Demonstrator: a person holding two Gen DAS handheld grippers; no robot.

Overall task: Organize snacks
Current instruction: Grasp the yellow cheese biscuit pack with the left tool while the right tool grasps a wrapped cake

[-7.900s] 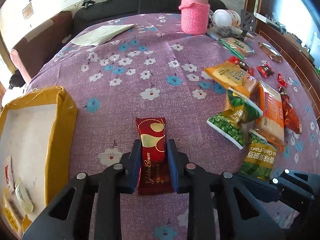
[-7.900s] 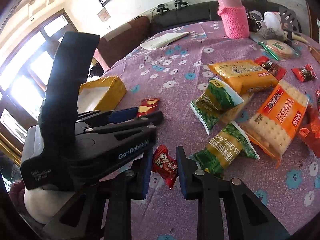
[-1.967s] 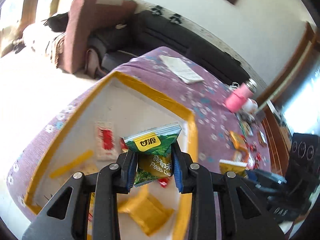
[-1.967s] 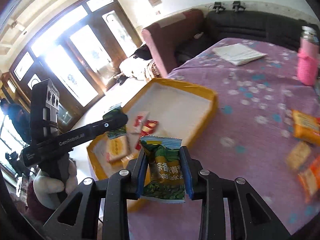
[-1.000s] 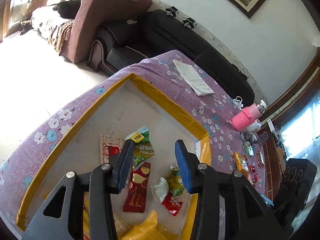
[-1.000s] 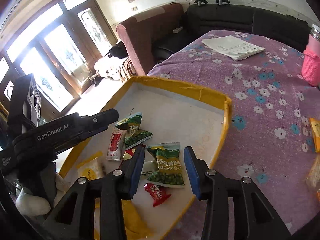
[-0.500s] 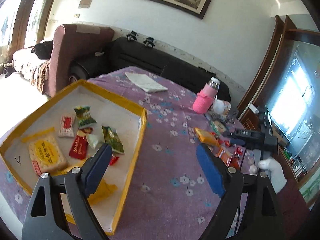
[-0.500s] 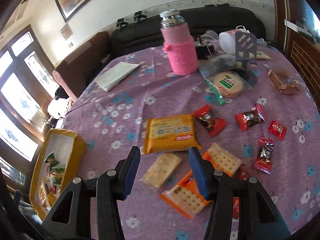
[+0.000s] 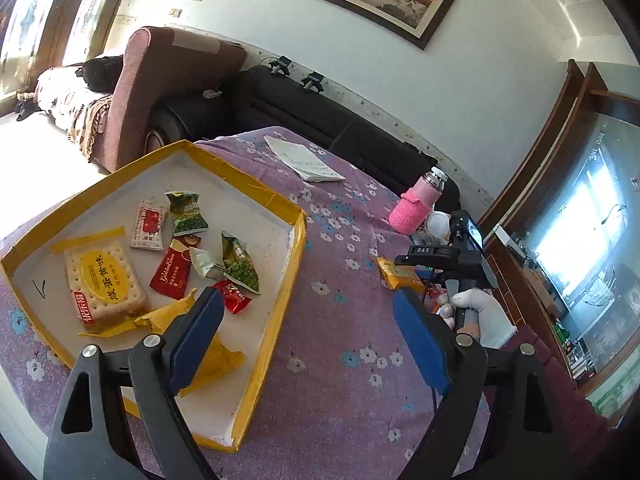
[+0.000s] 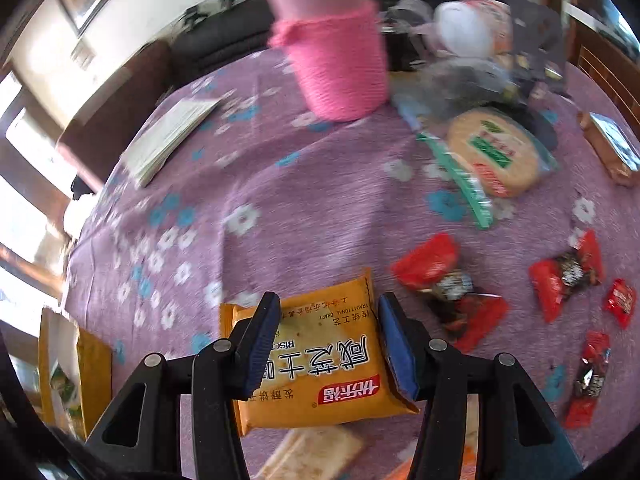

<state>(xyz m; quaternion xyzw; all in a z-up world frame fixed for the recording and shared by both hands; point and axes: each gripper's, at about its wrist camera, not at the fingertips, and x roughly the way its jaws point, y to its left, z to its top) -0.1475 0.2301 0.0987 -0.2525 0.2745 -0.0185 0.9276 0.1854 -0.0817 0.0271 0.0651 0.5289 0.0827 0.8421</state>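
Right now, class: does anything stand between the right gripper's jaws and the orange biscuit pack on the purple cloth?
Nothing visible does. The right gripper has its closing jaws on either side of the orange biscuit pack, nothing between pads and wrapper. A pale cracker pack lies beside its near edge, outside the jaws.

L gripper (image 9: 304,336) agape; R (image 10: 326,336) closing, probably.

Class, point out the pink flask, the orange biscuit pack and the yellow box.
Pink flask (image 10: 340,68), right wrist view, knitted sleeve.
Orange biscuit pack (image 10: 332,364), right wrist view, printed front.
Yellow box (image 9: 289,276), left wrist view, right wall.
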